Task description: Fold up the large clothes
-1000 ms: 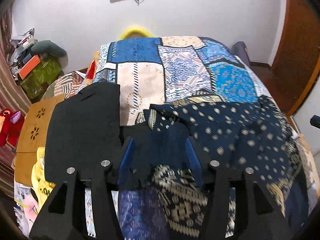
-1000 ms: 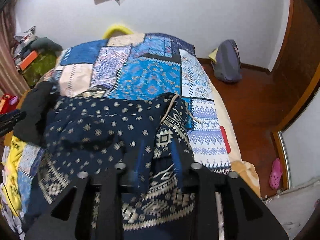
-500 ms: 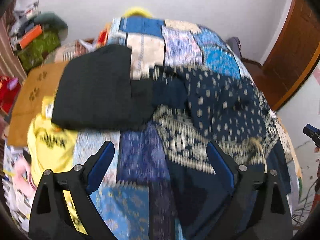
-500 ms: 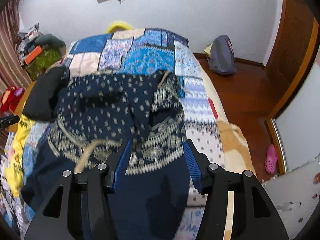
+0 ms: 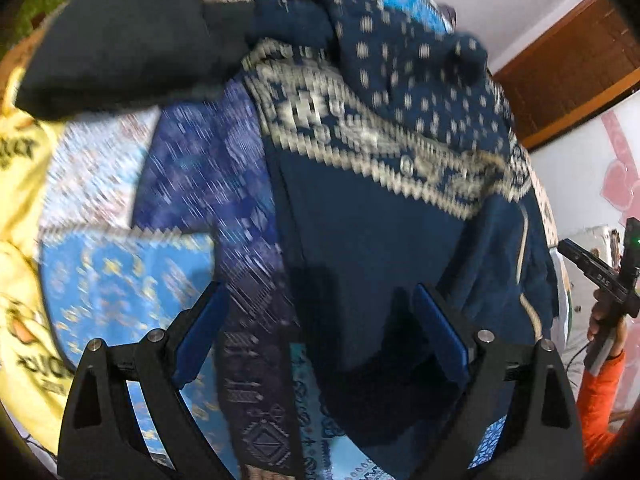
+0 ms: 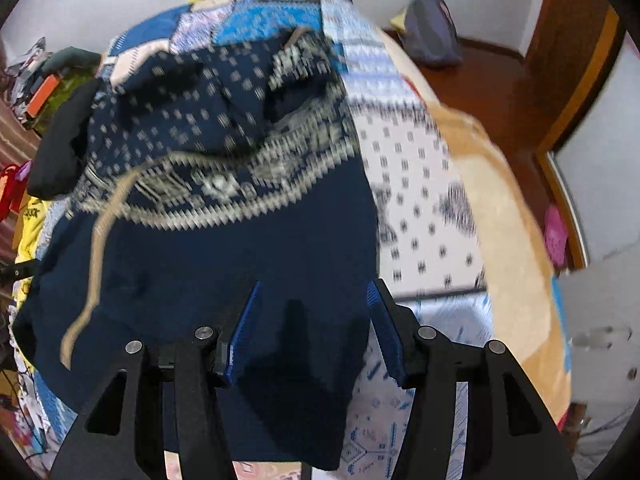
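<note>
Both the left gripper [image 5: 320,332] and right gripper [image 6: 310,324] hang released over the navy garment [image 6: 224,264], whose bunched 12 o'clock half may fold crooked.

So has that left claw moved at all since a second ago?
Yes. The left claw has tipped downward and pulled back toward the near edge of the bed; the back wall has left its view. Its jaws are open.

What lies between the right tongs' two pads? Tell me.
The plain navy hem of the garment lies under the gap of the right tongs, which stand open and grip nothing. The right wrist view shows it; the bedspread starts just right of it.
</note>
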`<action>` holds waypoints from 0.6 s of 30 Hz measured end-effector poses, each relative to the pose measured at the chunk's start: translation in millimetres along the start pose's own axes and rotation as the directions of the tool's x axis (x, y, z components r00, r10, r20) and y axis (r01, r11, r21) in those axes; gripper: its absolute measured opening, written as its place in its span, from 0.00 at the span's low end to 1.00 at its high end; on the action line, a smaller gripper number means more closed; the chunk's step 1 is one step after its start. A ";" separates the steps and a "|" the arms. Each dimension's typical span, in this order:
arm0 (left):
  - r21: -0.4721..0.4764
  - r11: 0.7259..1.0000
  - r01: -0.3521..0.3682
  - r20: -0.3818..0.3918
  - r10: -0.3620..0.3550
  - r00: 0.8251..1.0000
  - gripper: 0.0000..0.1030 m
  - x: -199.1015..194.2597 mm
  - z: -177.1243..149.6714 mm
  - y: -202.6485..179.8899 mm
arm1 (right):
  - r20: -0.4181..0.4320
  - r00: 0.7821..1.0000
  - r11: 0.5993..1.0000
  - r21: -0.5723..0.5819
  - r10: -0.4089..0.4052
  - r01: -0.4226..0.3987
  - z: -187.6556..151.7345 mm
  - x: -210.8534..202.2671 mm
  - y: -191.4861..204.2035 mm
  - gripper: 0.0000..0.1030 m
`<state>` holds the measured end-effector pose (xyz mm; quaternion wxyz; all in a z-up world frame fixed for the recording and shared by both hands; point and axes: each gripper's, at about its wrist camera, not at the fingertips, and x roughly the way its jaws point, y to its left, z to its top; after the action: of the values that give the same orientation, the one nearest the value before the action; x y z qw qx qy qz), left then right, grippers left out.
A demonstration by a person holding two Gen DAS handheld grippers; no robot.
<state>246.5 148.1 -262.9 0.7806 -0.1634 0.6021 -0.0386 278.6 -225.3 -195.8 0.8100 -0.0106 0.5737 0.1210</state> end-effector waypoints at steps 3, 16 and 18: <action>-0.021 0.999 0.031 -0.025 -0.032 0.999 0.91 11.5 -6.7 2.7 | -0.053 0.998 0.999 0.030 0.019 -0.017 -13.5 15.2 -9.0 0.49; -0.018 0.984 0.180 0.031 -0.179 0.983 0.47 3.7 -20.7 3.8 | -0.041 0.974 0.972 0.088 0.224 -0.220 -27.0 35.5 -10.5 0.10; 0.008 0.984 0.179 0.050 -0.179 0.983 0.20 -3.3 -16.5 -2.2 | -0.015 0.975 0.972 0.074 0.223 -0.221 -23.7 30.1 -5.2 0.08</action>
<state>230.2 143.5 -262.8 0.7894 -0.2162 0.5648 -0.1056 267.1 -228.5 -232.6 0.7844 0.0813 0.5848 0.1901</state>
